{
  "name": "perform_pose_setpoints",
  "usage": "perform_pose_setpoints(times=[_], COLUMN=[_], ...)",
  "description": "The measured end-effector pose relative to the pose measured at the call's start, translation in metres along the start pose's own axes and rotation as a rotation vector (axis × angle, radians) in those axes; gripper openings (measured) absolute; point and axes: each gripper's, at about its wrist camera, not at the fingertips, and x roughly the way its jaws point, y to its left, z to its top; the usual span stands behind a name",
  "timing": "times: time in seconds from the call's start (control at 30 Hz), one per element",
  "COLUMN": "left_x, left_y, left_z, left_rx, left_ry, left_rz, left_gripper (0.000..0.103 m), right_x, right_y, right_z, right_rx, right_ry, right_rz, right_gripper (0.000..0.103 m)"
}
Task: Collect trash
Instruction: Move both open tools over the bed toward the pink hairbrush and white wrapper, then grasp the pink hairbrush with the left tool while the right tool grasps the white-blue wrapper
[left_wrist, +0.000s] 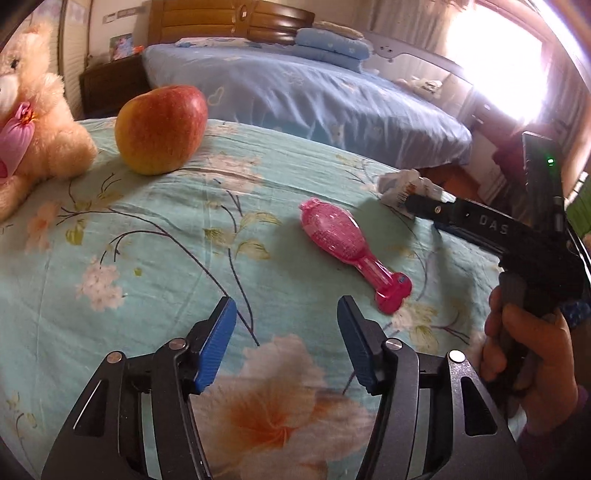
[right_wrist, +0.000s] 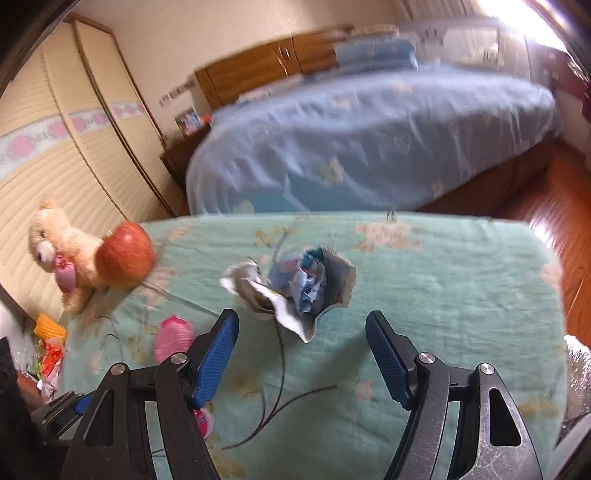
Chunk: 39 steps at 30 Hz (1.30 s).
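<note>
1. On the far left of the flowered green cloth sat a plush bear, with an apple just to its right, touching it in the right wrist view.
2. Nearer the middle lay a pink brush, flat on the cloth and well clear of both tools.
3. The left gripper hovered low over the near part of the cloth, its blue pads spread apart and nothing between them.
4. Right of the brush lay the crumpled wrapper, the piece of trash in hand, resting loose on the cloth.
5. The right gripper stood just short of the wrapper, jaws released and wide; in the left wrist view its fingertip reached the wrapper's near edge, though whether it touched was unclear.
6. Progress, as I judged it: this wrapper was not yet picked up, so the grasp and the carry were both left to do.
7. Only the left wrist view showed the hand squeezing the right tool's handle, and the window glare at far right.
8. Only the right wrist view, blurred, showed bright scraps and a yellow thing beyond the cloth's left edge; whether that was a trash heap I could not tell.
</note>
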Motion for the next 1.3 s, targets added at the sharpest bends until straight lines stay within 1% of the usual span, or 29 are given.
perform_pose_setpoints(times=[0.03, 0.07, 0.1, 0.13, 0.17, 0.2, 0.27, 0.3, 0.37, 0.43, 0.47, 0.5, 0.53, 0.57, 0.6, 0.67, 0.7, 0.73, 0.83, 0.87, 1.0, 1.13, 1.2, 1.27, 1.3], left_x=[0.003, 0.006, 0.008, 0.011, 0.015, 0.018, 0.024, 0.028, 0.035, 0.043, 0.046, 0.047, 0.047, 0.045, 0.044, 0.034, 0.027, 0.016, -0.015, -0.024, -0.055, -0.072, -0.076, -0.080, -0.080], left_y=[-0.001, -0.003, -0.006, -0.010, -0.015, -0.021, -0.034, -0.040, -0.051, -0.063, -0.067, -0.071, -0.074, -0.075, -0.076, -0.073, -0.070, -0.065, -0.059, -0.058, -0.049, -0.043, -0.044, -0.042, -0.042], left_z=[0.002, 0.005, 0.008, 0.011, 0.014, 0.017, 0.023, 0.025, 0.028, 0.029, 0.031, 0.030, 0.029, 0.028, 0.027, 0.020, 0.015, 0.008, -0.014, -0.021, -0.052, -0.076, -0.083, -0.088, -0.089], left_rx=[-0.016, -0.027, -0.034, -0.038, -0.039, -0.035, -0.010, 0.005, 0.038, 0.095, 0.119, 0.141, 0.158, 0.169, 0.182, 0.189, 0.181, 0.164, 0.150, 0.147, 0.135, 0.138, 0.145, 0.146, 0.144], left_ry=[0.009, 0.012, 0.014, 0.018, 0.021, 0.021, 0.017, 0.020, 0.018, 0.030, 0.031, 0.028, 0.022, 0.016, 0.012, 0.012, 0.009, 0.006, -0.006, -0.010, -0.010, 0.001, 0.004, -0.004, -0.008], left_rz=[-0.007, -0.013, -0.024, -0.038, -0.050, -0.054, -0.042, -0.028, 0.001, 0.057, 0.078, 0.096, 0.101, 0.105, 0.098, 0.076, 0.055, 0.019, -0.040, -0.049, -0.089, -0.117, -0.133, -0.143, -0.141], left_gripper=[0.059, 0.061, 0.062, 0.062, 0.063, 0.063, 0.065, 0.068, 0.069, 0.068, 0.060, 0.046, 0.039, 0.024, 0.017, 0.016, 0.011, 0.010, 0.005, 0.004, 0.004, 0.004, 0.004, 0.004, 0.004], right_x=[0.003, 0.002, 0.002, 0.002, 0.002, 0.002, -0.005, -0.012, -0.030, -0.047, -0.056, -0.065, -0.070, -0.078, -0.084, -0.097, -0.102, -0.107, -0.118, -0.123, -0.138, -0.148, -0.151, -0.151, -0.152], right_y=[-0.002, -0.002, -0.002, -0.004, -0.005, -0.008, -0.016, -0.018, -0.025, -0.031, -0.035, -0.040, -0.043, -0.047, -0.047, -0.042, -0.039, -0.036, -0.024, -0.017, 0.006, 0.021, 0.024, 0.025, 0.024], right_z=[0.002, 0.004, 0.005, 0.005, 0.004, 0.002, -0.002, -0.005, -0.015, -0.027, -0.035, -0.042, -0.047, -0.055, -0.059, -0.072, -0.078, -0.084, -0.103, -0.110, -0.131, -0.153, -0.161, -0.166, -0.168], right_rx=[0.009, 0.008, 0.001, -0.001, 0.004, 0.013, 0.041, 0.050, 0.069, 0.097, 0.117, 0.146, 0.172, 0.204, 0.218, 0.218, 0.212, 0.207, 0.183, 0.162, 0.086, 0.037, 0.022, 0.019, 0.020], right_ry=[0.007, -0.003, -0.008, -0.003, 0.003, 0.009, -0.005, -0.021, -0.057, -0.082, -0.090, -0.094, -0.091, -0.086, -0.085, -0.094, -0.092, -0.087, -0.068, -0.065, -0.056, -0.037, -0.025, -0.019, -0.018], right_rz=[-0.002, -0.011, -0.017, -0.020, -0.020, -0.021, -0.009, -0.009, -0.006, -0.001, -0.005, -0.008, -0.006, 0.003, 0.006, -0.001, -0.002, -0.002, -0.002, -0.004, 0.006, 0.009, 0.006, -0.012, -0.025], right_gripper=[0.066, 0.053, 0.042, 0.021, 0.004, 0.002, 0.002, 0.002, 0.002, 0.002, 0.002, 0.002, 0.002, 0.002, 0.002, 0.002, 0.002, 0.002, 0.002, 0.002, 0.002, 0.002, 0.002, 0.008, 0.009])
